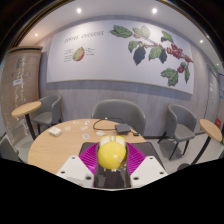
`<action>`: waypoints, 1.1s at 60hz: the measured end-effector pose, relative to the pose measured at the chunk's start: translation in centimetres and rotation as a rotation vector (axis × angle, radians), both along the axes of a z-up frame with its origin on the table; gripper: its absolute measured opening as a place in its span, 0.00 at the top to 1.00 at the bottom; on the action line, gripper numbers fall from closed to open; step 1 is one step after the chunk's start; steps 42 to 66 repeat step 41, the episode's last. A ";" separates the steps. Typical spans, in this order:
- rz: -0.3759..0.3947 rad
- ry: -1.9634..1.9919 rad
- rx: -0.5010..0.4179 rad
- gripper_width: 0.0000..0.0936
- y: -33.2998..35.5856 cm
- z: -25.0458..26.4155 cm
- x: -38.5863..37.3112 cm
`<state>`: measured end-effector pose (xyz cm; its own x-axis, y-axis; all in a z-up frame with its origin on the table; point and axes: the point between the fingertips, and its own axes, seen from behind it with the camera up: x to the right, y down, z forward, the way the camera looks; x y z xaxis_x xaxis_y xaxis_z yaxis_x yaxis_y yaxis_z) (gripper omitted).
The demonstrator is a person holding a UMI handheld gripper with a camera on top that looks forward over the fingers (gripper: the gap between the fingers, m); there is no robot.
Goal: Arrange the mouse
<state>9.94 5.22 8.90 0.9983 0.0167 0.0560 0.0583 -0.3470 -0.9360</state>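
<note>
A yellow mouse (pixel 112 153) sits between the two fingers of my gripper (pixel 112 158). The magenta pads (pixel 93 156) press against it on both sides, and it is held up above the round wooden table (pixel 55 147). The mouse's rounded back faces the camera and hides what lies right ahead of the fingers.
Small items lie on the table beyond the mouse: a white object (pixel 56 130) at the left, a white box (pixel 105 124) and a dark flat thing (pixel 124 129). Grey chairs (pixel 119 111) stand around the table. A second small table (pixel 27 107) is at the left, another (pixel 211 127) at the right.
</note>
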 end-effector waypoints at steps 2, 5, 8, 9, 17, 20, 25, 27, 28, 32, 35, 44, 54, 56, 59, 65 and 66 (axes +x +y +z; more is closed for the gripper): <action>-0.009 0.018 -0.052 0.61 0.3 -2.3 0.6; 0.003 0.039 -0.110 0.61 0.1 -5.0 1.3; 0.015 0.046 -0.148 0.61 0.1 -6.9 1.0; 0.021 0.046 -0.154 0.61 0.1 -7.3 1.0; 0.030 0.078 -0.202 0.57 0.0 -9.9 1.1; 0.042 0.072 -0.207 0.53 -0.2 -10.0 1.2; 0.071 0.053 -0.225 0.43 -0.4 -10.2 1.0; 0.083 0.048 -0.240 0.33 -0.7 -10.3 0.9; 0.092 0.045 -0.250 0.26 -1.0 -10.2 0.7; 0.143 0.035 -0.272 0.07 -2.4 -9.7 0.2; 0.171 0.026 -0.249 0.08 -3.7 -8.2 0.1; 0.246 0.018 -0.219 0.08 -6.9 -6.1 0.2; 0.246 0.018 -0.219 0.08 -6.9 -6.1 0.2; 0.246 0.018 -0.219 0.08 -6.9 -6.1 0.2; 0.246 0.018 -0.219 0.08 -6.9 -6.1 0.2; 0.246 0.018 -0.219 0.08 -6.9 -6.1 0.2; 0.246 0.018 -0.219 0.08 -6.9 -6.1 0.2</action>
